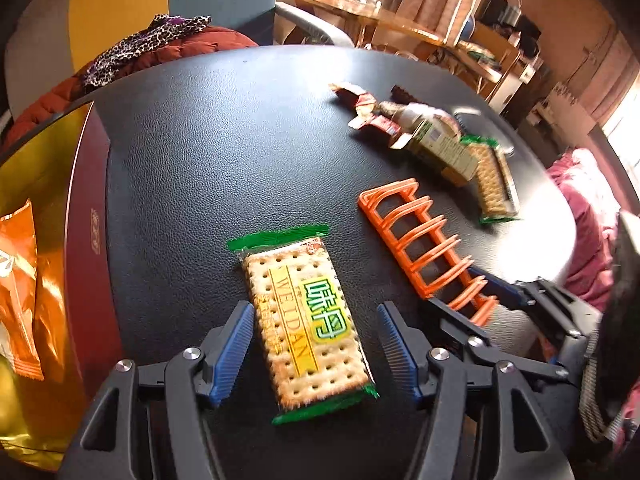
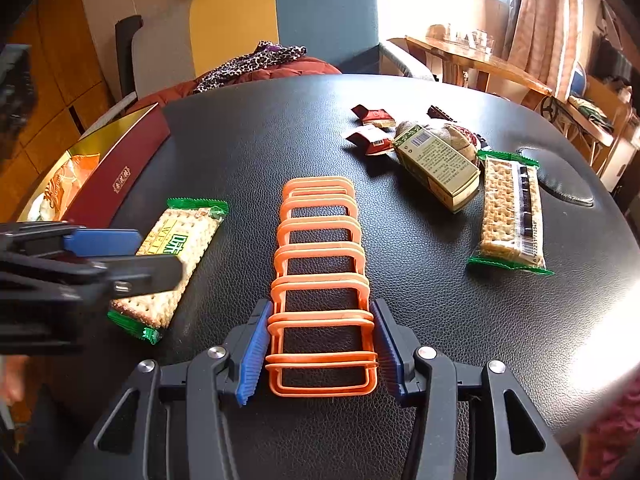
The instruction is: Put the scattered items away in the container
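1. The left tongs stand spread, a blue pad either side of a cracker pack, neither pad touching it as far as I can tell.
2. The pack's long axis runs straight out along the fingers, so they would close across its short width.
3. The right tongs are spread just wide of the orange rack, which also lies lengthwise ahead between them; contact is not clear.
4. Left of the rack, past the pack, the red box sits at the tabletop edge, orange packets inside. The left tongs are nearer to it.
5. Right of the rack and farther off lie a green carton, a second pack and small red wrappers.
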`<state>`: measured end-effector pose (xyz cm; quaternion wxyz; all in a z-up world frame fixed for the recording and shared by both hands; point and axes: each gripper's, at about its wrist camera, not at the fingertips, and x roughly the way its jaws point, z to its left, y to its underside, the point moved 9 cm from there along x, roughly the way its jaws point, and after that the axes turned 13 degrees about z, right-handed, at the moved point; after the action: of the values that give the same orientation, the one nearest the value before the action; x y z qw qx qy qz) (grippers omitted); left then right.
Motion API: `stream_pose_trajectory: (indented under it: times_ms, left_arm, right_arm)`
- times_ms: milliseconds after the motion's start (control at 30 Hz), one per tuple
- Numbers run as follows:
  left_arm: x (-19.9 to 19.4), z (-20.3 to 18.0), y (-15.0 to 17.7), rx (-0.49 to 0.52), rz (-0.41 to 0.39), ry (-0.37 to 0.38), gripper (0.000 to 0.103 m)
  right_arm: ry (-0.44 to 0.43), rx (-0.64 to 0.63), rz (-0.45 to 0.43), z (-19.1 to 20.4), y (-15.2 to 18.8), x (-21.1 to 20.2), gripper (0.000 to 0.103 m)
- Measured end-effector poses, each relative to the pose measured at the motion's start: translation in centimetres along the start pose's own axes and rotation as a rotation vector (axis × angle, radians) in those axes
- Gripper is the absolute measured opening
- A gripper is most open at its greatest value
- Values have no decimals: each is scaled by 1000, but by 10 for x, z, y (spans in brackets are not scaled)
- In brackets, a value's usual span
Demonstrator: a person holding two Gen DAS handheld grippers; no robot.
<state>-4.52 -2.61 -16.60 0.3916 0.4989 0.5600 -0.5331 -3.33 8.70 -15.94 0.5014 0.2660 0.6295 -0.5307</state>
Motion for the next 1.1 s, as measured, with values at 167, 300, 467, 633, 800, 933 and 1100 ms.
stream_pose_trajectory:
  times_ms: [167, 300, 467, 633, 800, 933, 1100]
  left_arm:
    - [7, 3, -1, 12, -13, -55, 52]
    - [-3, 9, 4, -8, -46, 12, 51]
    - [-34, 14, 14, -8, -119, 61, 51]
    - [-68, 28, 22, -30, -192, 80, 51]
    - [-95, 65, 32, -110, -251, 54, 51]
    - [-114, 104, 40, -191, -291, 11, 51]
    - [-137, 152, 51, -293, -341, -41, 51]
  right_arm:
    - [-10, -3, -8, 0, 0, 0, 52]
    - [0, -11, -13, 1, 0, 1, 52]
    - [25, -10, -16, 2, -2, 0, 50]
    - [36, -22, -14, 10, -5, 1, 49]
    - [36, -52, -7, 23, -7, 3, 49]
    - [36, -76, -2, 34, -8, 4, 49]
    - [34, -105, 1, 47, -10, 7, 49]
